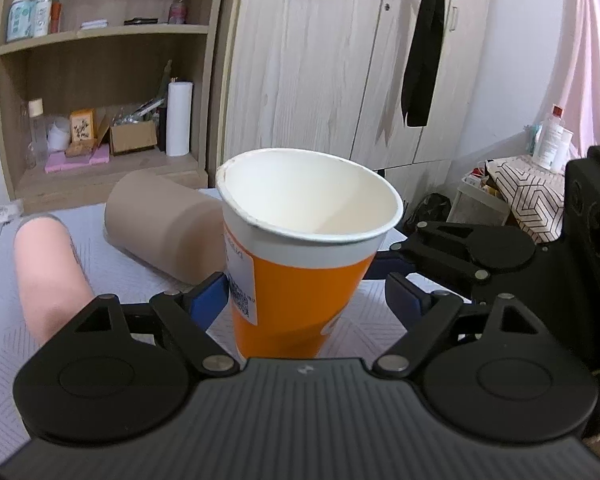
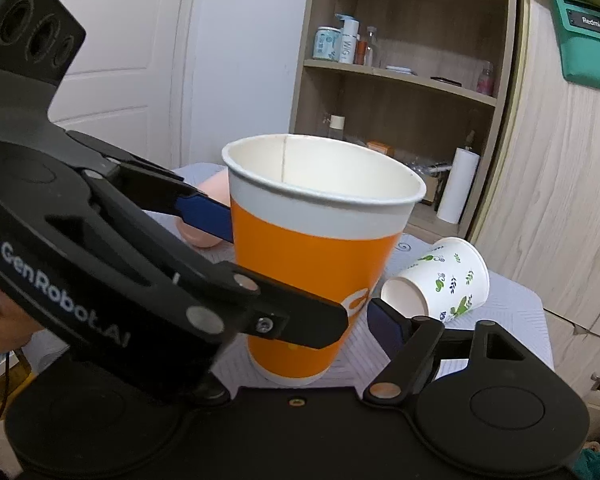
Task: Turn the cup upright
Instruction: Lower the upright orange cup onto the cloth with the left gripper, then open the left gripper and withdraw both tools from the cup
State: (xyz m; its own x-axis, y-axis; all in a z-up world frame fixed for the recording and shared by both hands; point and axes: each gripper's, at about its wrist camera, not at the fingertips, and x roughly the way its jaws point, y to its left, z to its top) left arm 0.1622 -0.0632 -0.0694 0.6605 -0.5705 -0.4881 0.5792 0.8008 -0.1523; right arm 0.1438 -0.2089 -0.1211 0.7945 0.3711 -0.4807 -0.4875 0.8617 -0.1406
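Note:
An orange paper cup with a white rim stands upright on the patterned table cloth, mouth up; it also shows in the right wrist view. My left gripper straddles it with its blue pads apart from the cup wall, so it is open. In the right wrist view that left gripper reaches in from the left around the cup. My right gripper is open close to the cup's base, its right pad beside the cup. A white cup with green print lies on its side behind.
A brown cup and a pink cup lie on their sides on the cloth. A wooden shelf unit with bottles and a paper roll stands behind, beside a wardrobe. The table's right edge is near.

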